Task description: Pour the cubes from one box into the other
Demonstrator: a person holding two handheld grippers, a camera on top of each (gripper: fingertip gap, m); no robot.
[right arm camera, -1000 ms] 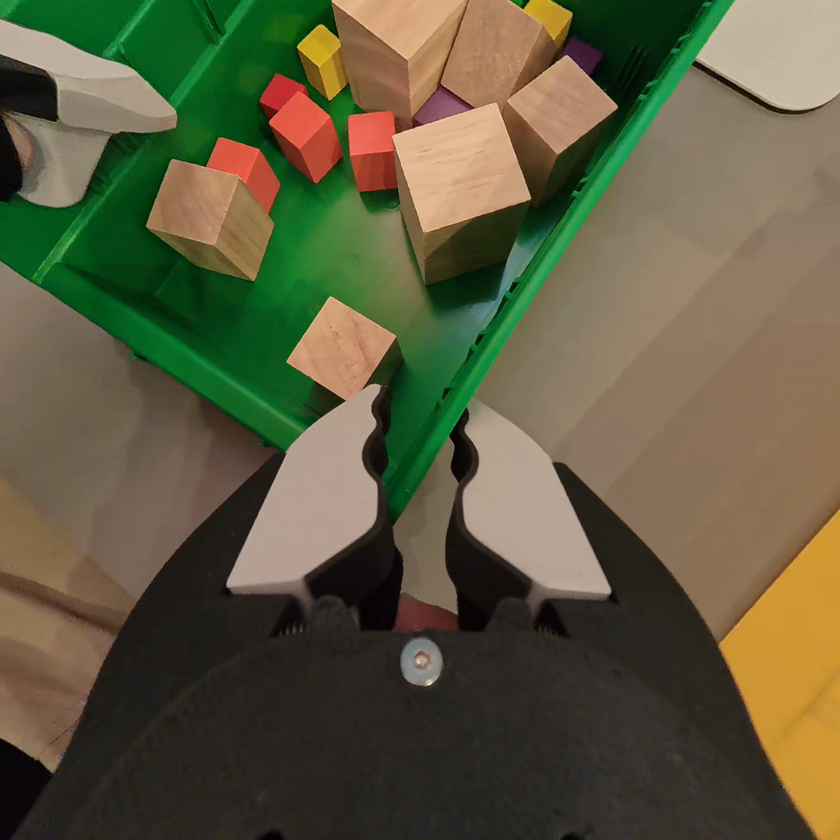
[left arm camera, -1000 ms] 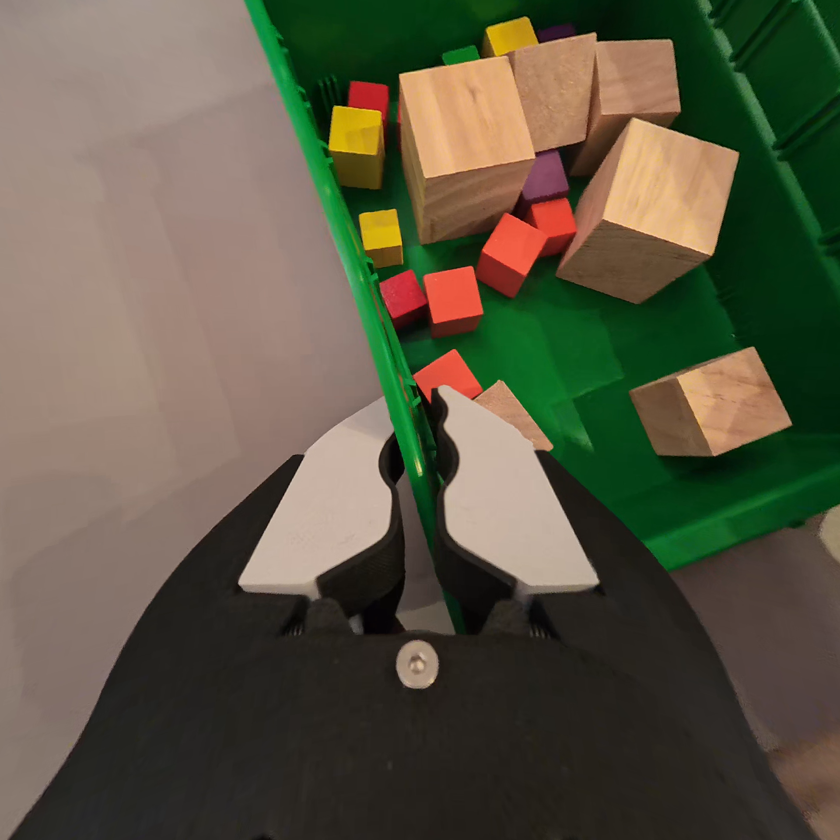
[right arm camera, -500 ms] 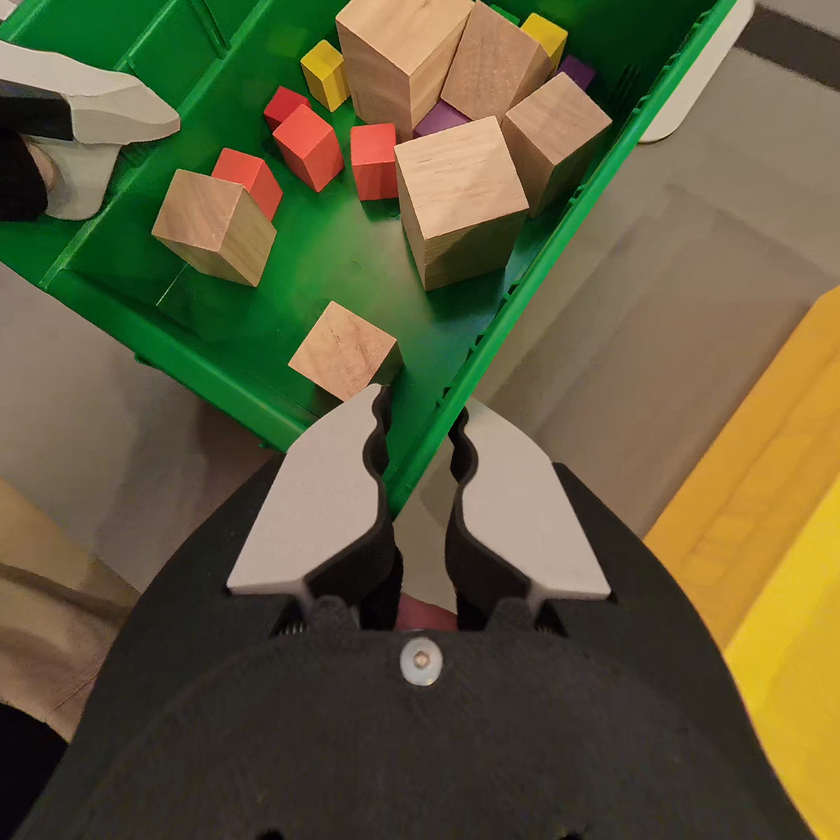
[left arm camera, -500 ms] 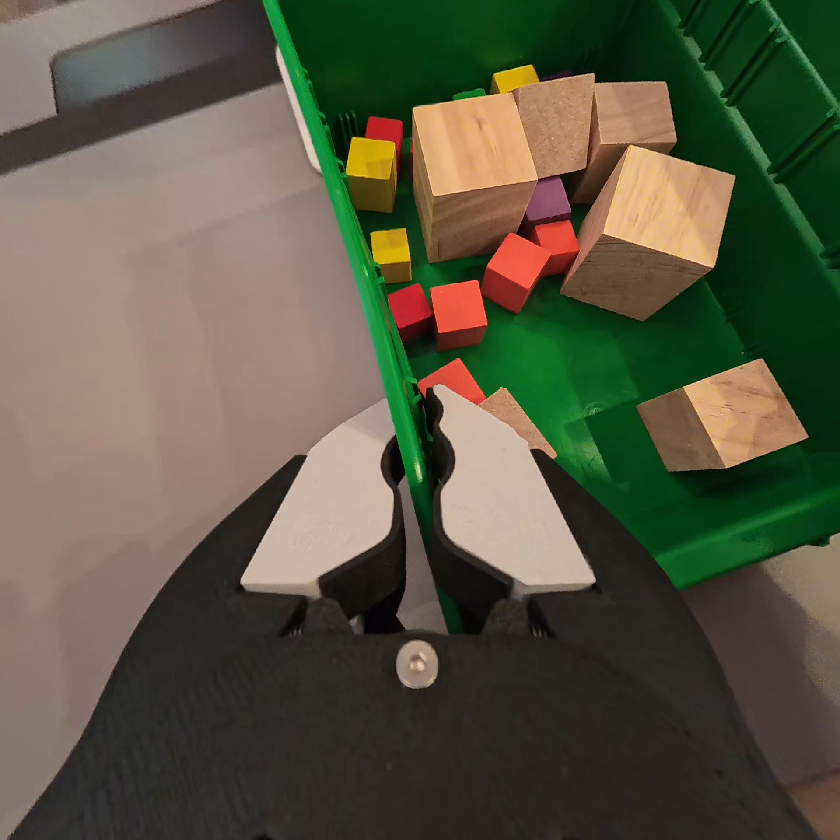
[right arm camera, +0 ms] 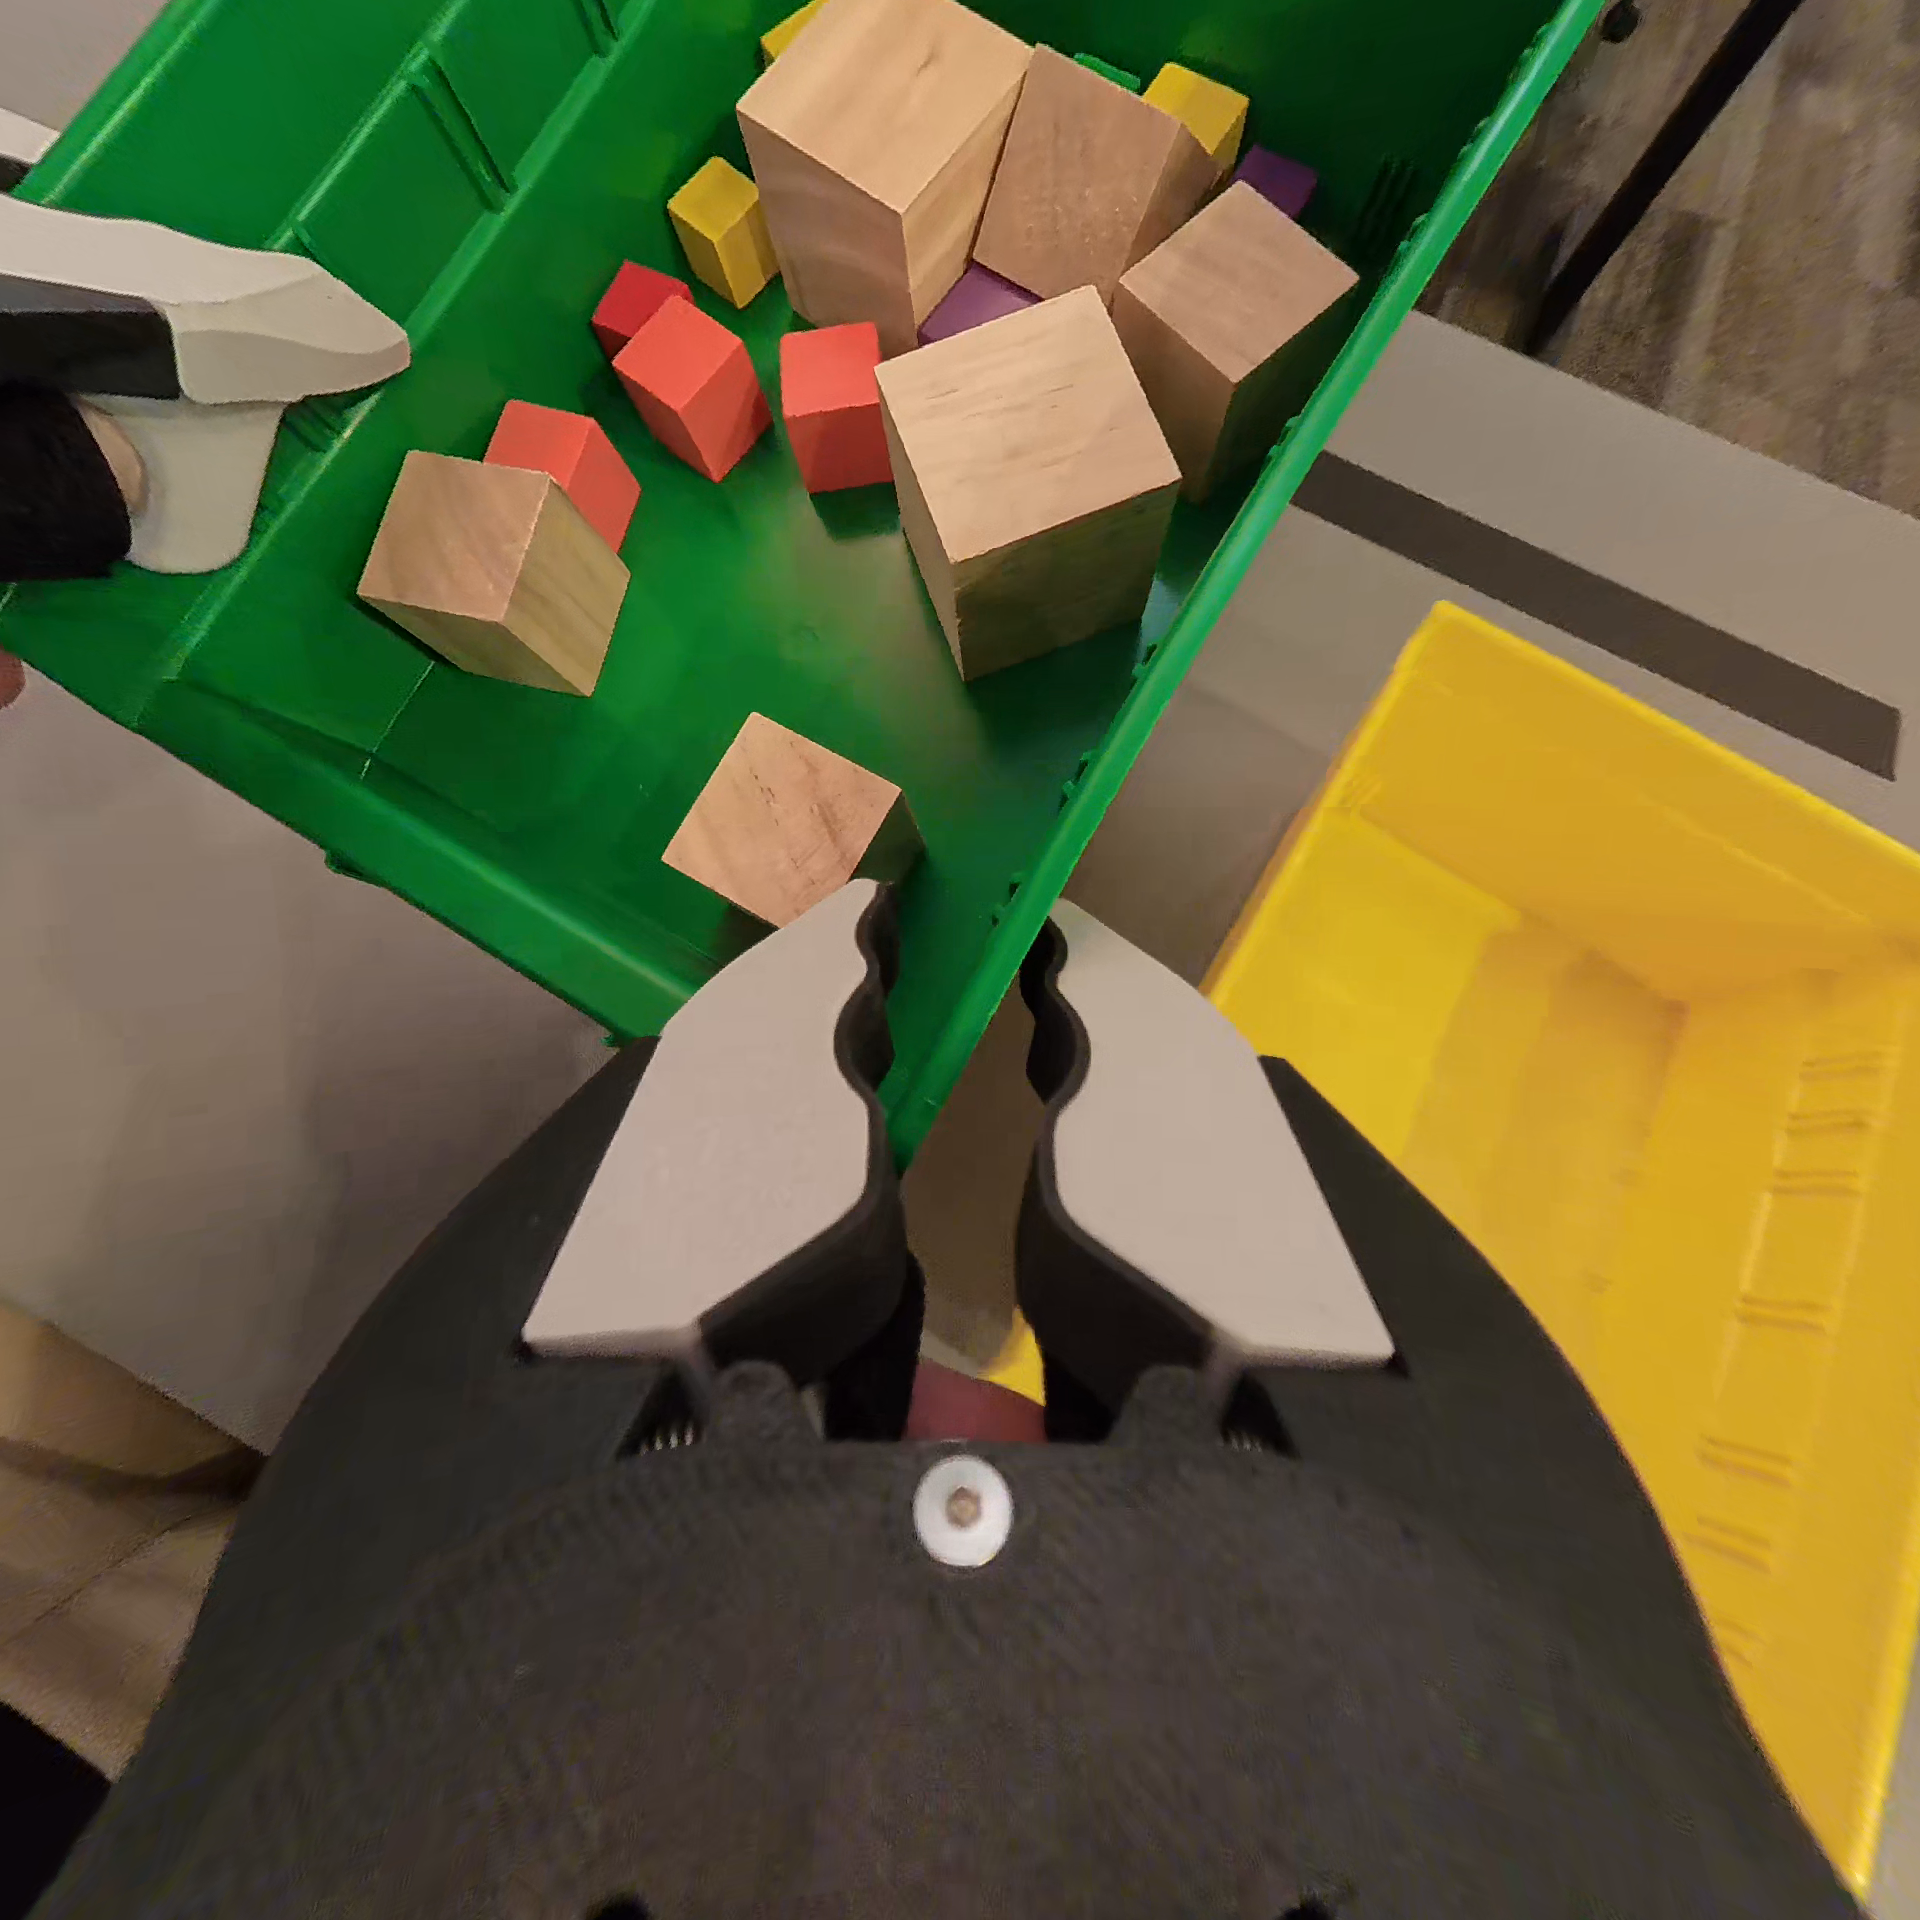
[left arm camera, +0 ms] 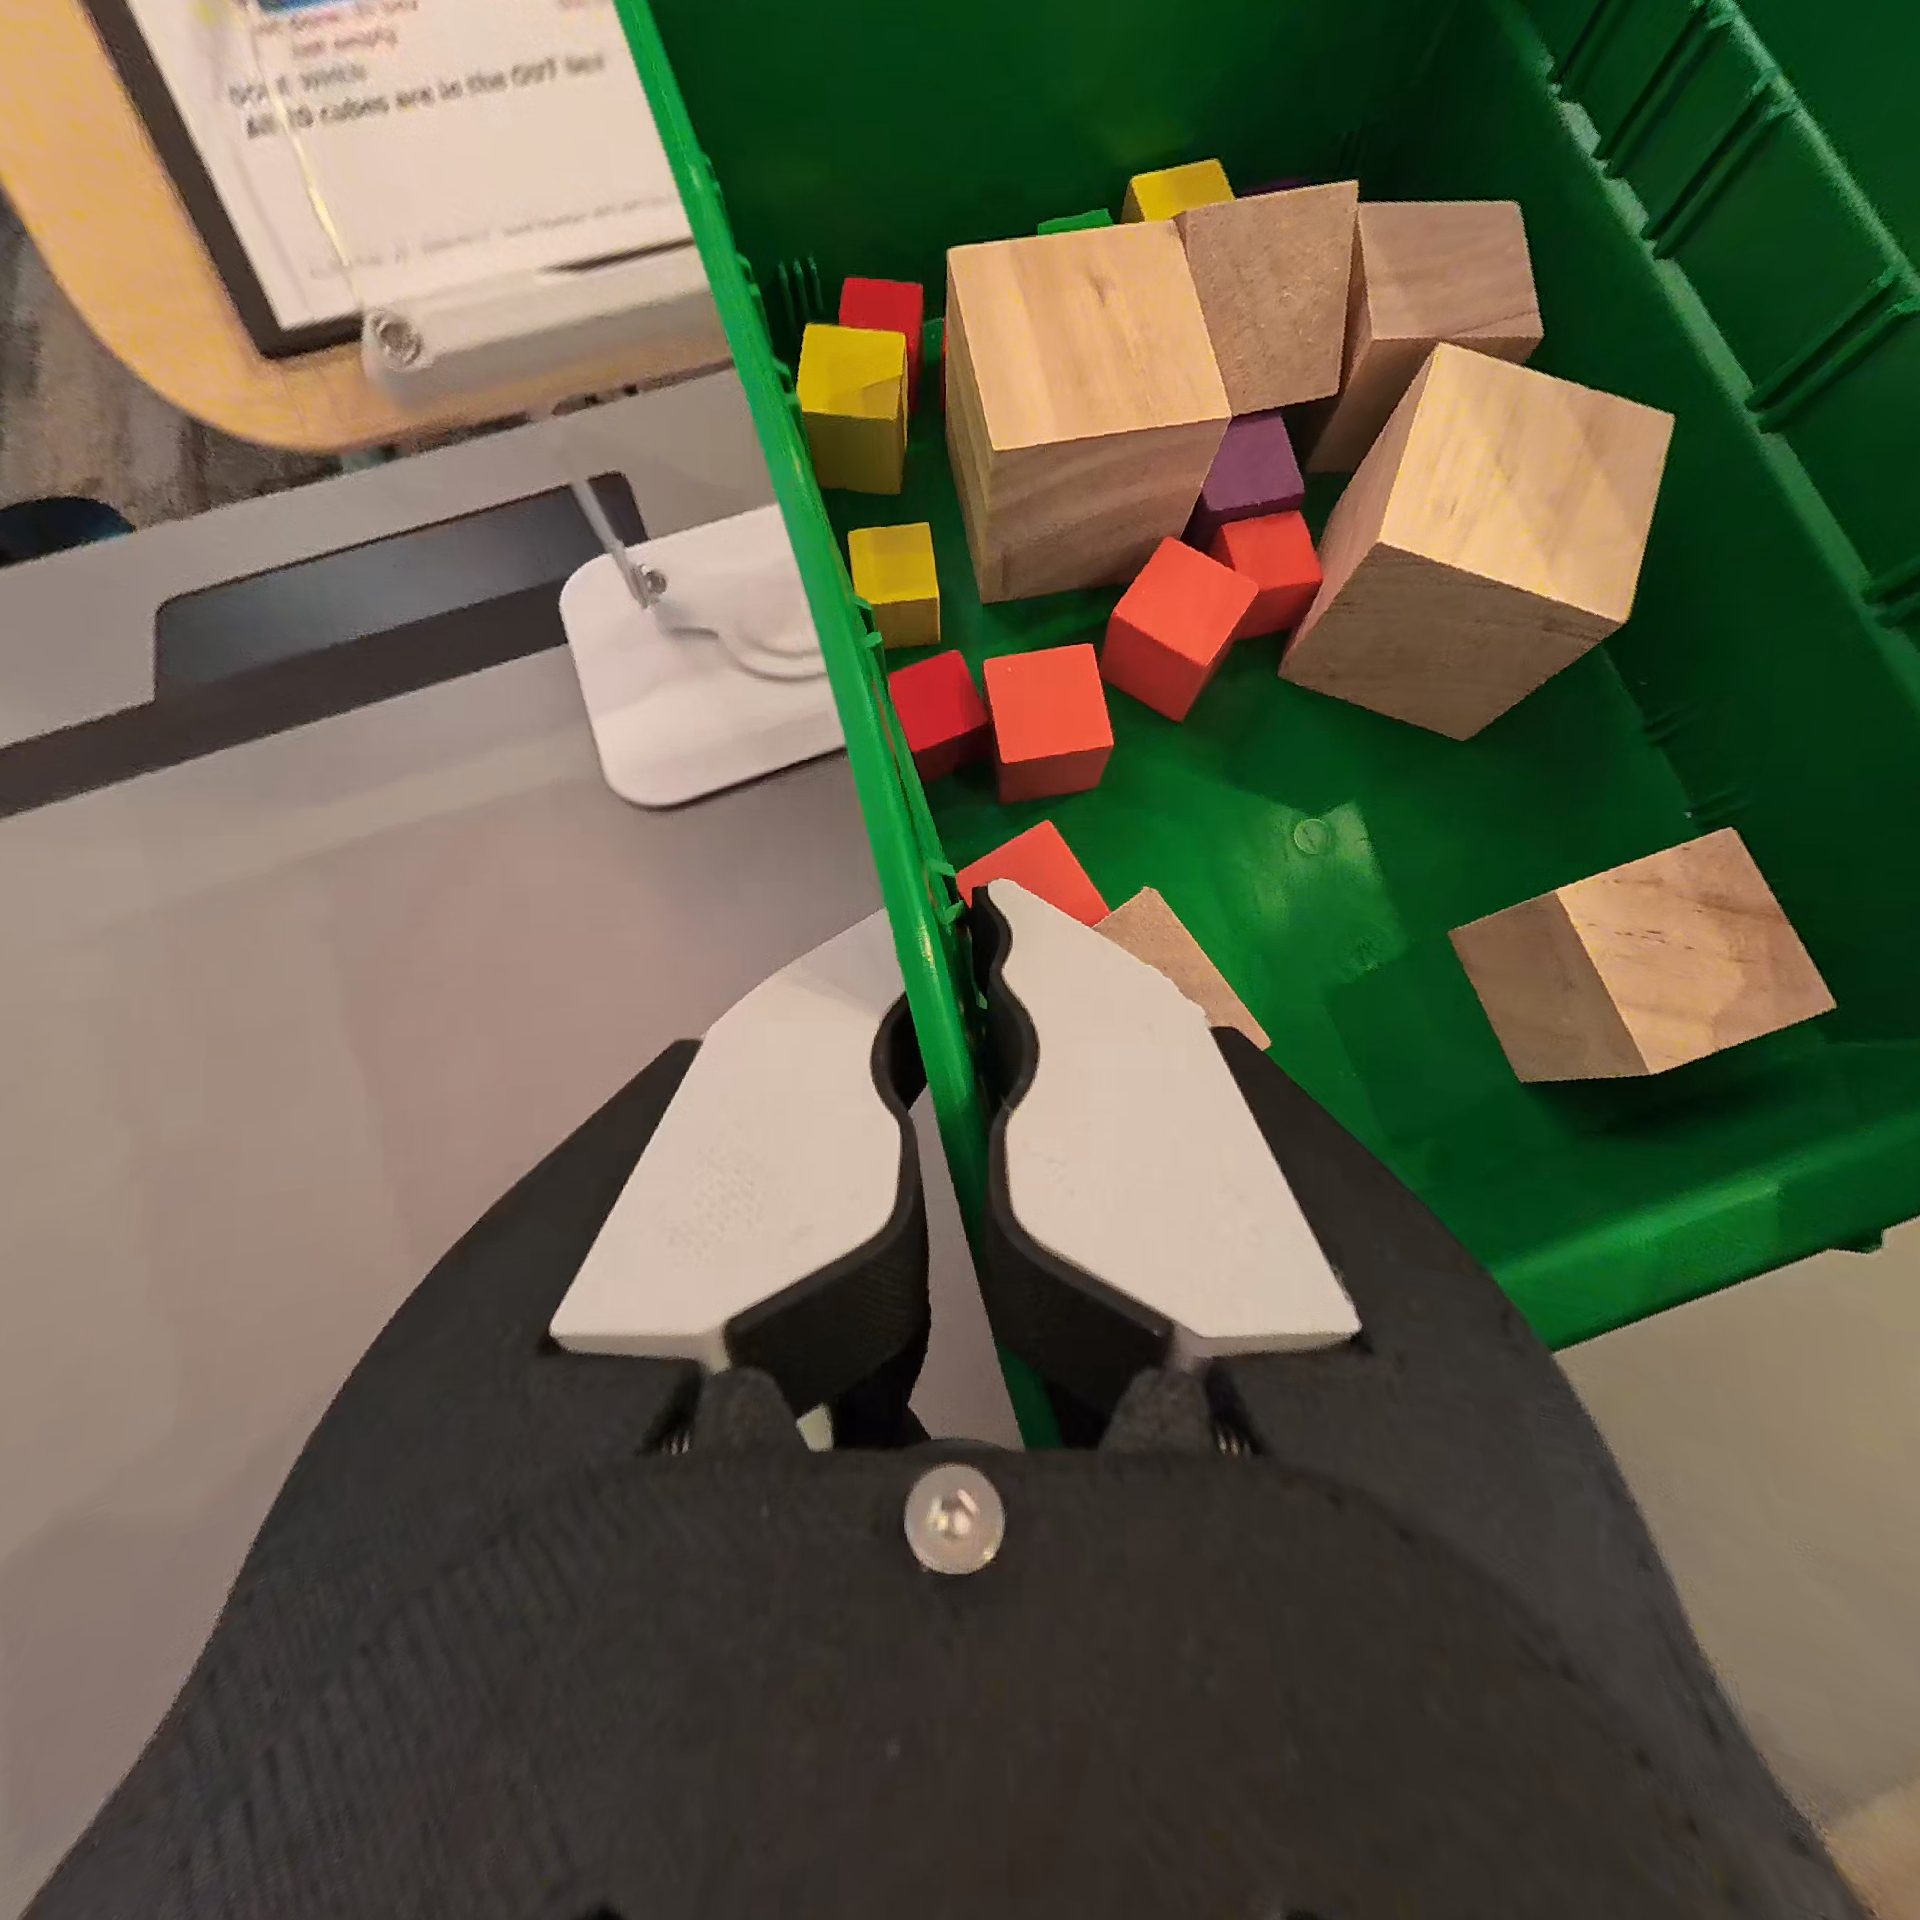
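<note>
A green box (left arm camera: 1621, 1226) is gripped on two opposite side walls: the left gripper (left arm camera: 951, 940) is closed on one rim, the right gripper (right arm camera: 961, 925) on the other, one finger inside and one outside in each case. Inside it, large plain wooden cubes (left arm camera: 1081, 405) are heaped toward the far end with small red cubes (left arm camera: 1044, 717), yellow cubes (left arm camera: 852, 405) and a purple cube (left arm camera: 1252, 468) among them (one wooden cube lies just by each inner finger). The yellow box (right arm camera: 1621, 1039) is seen only in the right wrist view — empty as far as is shown, and beside the green box, lower right. Only the left wrist view shows a white stand (left arm camera: 686, 665) bearing a framed printed sheet (left arm camera: 416, 156). A grey tabletop (left arm camera: 364, 987) lies beneath, with a dark slot (left arm camera: 364, 613) in it; beyond, what may be carpet (right arm camera: 1766, 208) is blurred.
</note>
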